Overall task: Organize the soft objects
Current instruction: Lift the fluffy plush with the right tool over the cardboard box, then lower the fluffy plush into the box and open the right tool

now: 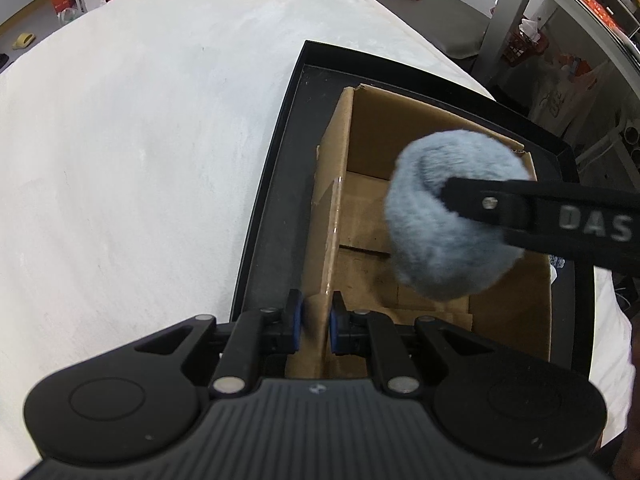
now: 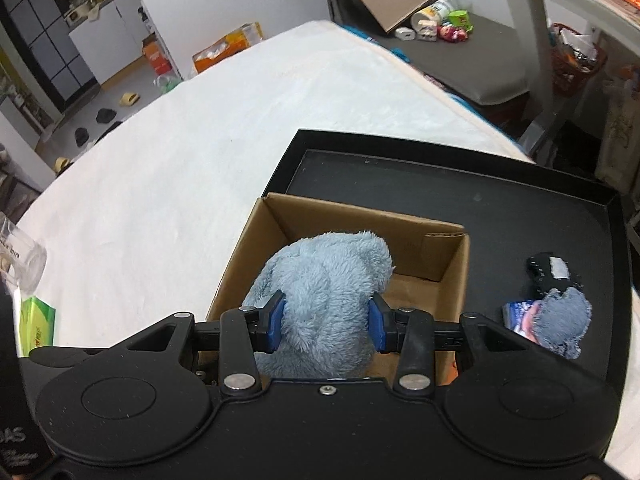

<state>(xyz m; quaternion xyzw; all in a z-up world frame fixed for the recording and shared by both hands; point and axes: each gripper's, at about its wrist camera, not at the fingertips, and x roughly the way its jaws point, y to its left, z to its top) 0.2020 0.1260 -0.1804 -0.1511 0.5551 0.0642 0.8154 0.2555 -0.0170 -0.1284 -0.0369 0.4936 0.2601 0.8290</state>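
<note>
Holding the fluffy pale-blue plush bundle [image 2: 326, 300] w/ my right gripper [image 2: 326, 322], blue pads pressed into its sides. It hangs directly above the open brown cardboard box [image 2: 440, 256], which sits inside the shallow black tray [image 2: 440, 184] on the white bedcover [image 2: 180, 168]. Left gripper [image 1: 316, 322] is clamped tight on the box's near-left wall, steadying it. Drop path looks straight down, so I judge release needs no sideways shift; right hand is the one positioned for it.

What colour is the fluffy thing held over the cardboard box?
Pale blue-grey plush, clearest in the right wrist view.
</note>
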